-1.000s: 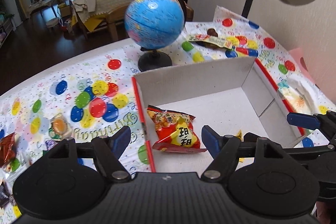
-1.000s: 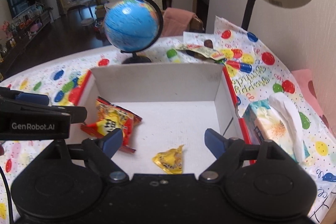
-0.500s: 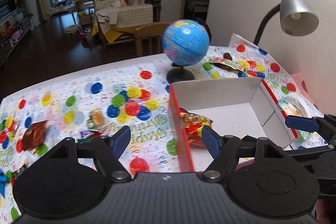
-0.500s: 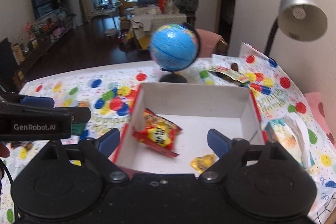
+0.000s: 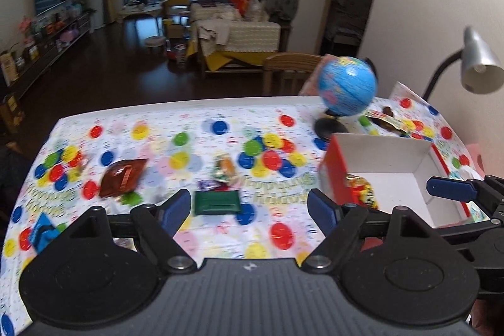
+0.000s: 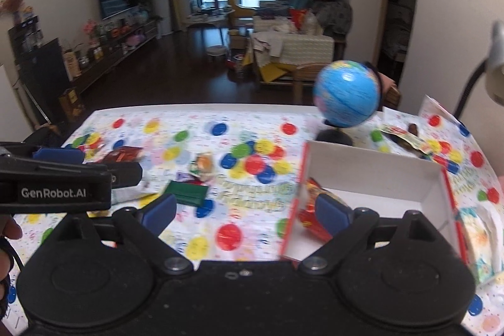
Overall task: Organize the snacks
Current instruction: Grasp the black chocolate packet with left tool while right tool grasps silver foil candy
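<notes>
fingers (image 5: 321, 207) apart, box (image 5: 397, 148) — red snack packet (image 5: 362, 192)

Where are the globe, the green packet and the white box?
globe (image 5: 346, 90): left wrist view, middle of the blue ball.
green packet (image 5: 216, 202): left wrist view, middle of its flat face.
white box (image 6: 371, 167): right wrist view, inside of its far wall.

Left gripper (image 5: 249, 210) spread, empty; right gripper (image 6: 245, 211) likewise.
</notes>
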A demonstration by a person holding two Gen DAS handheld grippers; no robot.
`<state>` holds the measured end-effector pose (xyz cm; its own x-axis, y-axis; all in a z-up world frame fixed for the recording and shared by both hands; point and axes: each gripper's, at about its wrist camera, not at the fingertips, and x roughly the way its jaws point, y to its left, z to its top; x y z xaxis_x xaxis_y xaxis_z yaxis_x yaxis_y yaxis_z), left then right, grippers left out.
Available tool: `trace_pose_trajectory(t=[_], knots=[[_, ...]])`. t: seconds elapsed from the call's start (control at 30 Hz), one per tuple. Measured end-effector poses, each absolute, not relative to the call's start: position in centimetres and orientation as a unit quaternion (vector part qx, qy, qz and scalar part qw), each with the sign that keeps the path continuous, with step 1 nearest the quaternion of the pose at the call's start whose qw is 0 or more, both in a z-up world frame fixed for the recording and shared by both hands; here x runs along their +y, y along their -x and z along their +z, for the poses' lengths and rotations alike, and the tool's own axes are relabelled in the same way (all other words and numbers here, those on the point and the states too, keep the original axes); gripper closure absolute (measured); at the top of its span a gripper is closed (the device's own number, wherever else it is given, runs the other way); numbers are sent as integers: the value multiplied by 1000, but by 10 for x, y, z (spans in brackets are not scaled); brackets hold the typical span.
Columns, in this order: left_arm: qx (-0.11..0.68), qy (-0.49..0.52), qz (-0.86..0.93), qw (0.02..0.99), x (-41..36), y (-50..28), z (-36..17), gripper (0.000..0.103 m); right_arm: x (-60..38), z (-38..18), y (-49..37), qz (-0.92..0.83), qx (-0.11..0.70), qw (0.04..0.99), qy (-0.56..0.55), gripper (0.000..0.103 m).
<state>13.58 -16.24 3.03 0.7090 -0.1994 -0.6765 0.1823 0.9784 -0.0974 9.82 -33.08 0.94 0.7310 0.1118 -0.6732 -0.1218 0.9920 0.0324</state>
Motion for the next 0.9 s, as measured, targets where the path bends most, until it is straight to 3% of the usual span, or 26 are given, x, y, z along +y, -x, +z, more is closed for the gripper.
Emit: trace_pose_trajectory(t=[0.23, 0.9], knots=[[372, 36, -68, 925, -102, -135, 27, 21, -277, 10, -105, 92, 359, 929, 20, 3], [395, 55, 4, 917, 29, -145, -8, 20, -166, -18, -132, 140, 367, 919, 36, 2]])
